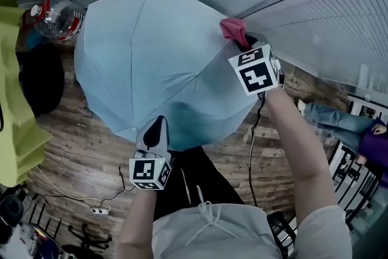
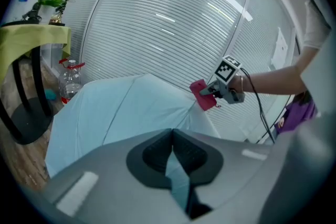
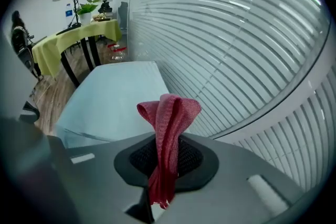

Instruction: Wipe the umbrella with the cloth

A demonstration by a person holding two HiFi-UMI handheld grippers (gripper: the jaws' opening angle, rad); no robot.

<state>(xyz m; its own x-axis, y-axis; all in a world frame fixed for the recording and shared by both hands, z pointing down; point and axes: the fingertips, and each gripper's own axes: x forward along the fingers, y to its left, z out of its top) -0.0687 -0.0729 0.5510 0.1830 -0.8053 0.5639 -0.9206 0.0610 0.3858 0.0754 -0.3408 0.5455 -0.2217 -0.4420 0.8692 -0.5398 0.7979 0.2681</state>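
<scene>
Your right gripper (image 3: 167,159) pinches the cloth (image 3: 170,110) by one fold, your left gripper (image 2: 173,157) clamps the umbrella (image 2: 121,107) by its rim; push hard and the cloth may slip free.

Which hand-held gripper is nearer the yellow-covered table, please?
Left. The left hand-held gripper grips the umbrella edge nearest the table; the right hand-held gripper, holding the cloth, is across it.

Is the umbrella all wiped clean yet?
Not that I can tell. Done: the right gripper grips the red cloth, the left gripper pinches the edge of the blue umbrella. In hand: cloth held at its far rim. Left: wiping the panels.
</scene>
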